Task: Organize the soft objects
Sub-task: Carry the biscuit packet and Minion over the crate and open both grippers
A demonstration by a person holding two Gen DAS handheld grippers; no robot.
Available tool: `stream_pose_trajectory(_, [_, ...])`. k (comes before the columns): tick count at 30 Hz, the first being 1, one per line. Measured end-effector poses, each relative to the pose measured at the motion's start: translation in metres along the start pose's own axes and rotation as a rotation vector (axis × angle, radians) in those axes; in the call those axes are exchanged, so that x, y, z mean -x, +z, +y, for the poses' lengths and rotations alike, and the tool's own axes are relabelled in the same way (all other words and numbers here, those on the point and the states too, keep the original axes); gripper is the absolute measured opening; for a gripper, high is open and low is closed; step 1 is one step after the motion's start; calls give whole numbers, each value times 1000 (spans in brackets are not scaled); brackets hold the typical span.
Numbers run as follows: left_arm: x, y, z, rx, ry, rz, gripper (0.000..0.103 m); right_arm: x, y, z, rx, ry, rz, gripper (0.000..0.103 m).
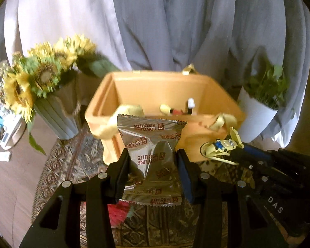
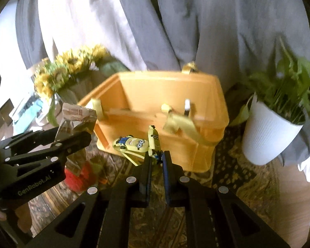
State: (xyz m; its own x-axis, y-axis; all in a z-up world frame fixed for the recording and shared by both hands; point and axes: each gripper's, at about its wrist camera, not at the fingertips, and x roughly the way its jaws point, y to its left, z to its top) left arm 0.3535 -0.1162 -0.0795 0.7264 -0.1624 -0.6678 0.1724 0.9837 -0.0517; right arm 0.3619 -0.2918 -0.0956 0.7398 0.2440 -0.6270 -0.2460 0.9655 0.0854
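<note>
My left gripper (image 1: 153, 157) is shut on a silver biscuit packet (image 1: 153, 144), held upright in front of an orange storage box (image 1: 200, 140). In the right wrist view the same packet (image 2: 74, 115) pokes out of the left gripper (image 2: 80, 132) at the left. My right gripper (image 2: 157, 157) is shut on a yellow minion toy (image 2: 134, 143), pinching its thin yellow part just before the orange box (image 2: 175, 144). From the left wrist view the minion toy (image 1: 221, 146) shows at the tip of the right gripper (image 1: 235, 152). Small items lie inside the box, blurred.
A vase of sunflowers (image 1: 41, 78) stands left of the box and a white pot with a green plant (image 2: 272, 124) stands right. Everything rests on a patterned cloth (image 1: 72, 161) over a wooden table (image 1: 12, 175). Grey and white curtains (image 1: 175, 20) hang behind. A red item (image 2: 78, 175) lies below.
</note>
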Motion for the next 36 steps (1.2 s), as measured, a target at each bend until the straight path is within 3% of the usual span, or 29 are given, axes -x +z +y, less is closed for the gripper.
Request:
stream_pose_trajectory(21, [32, 54, -1, -16, -15, -182, 45, 35, 56, 5, 4, -17, -200, 11])
stream_pose_trajectory(36, [7, 98, 6, -23, -49, -202, 45, 20, 96, -3, 4, -40, -253, 11])
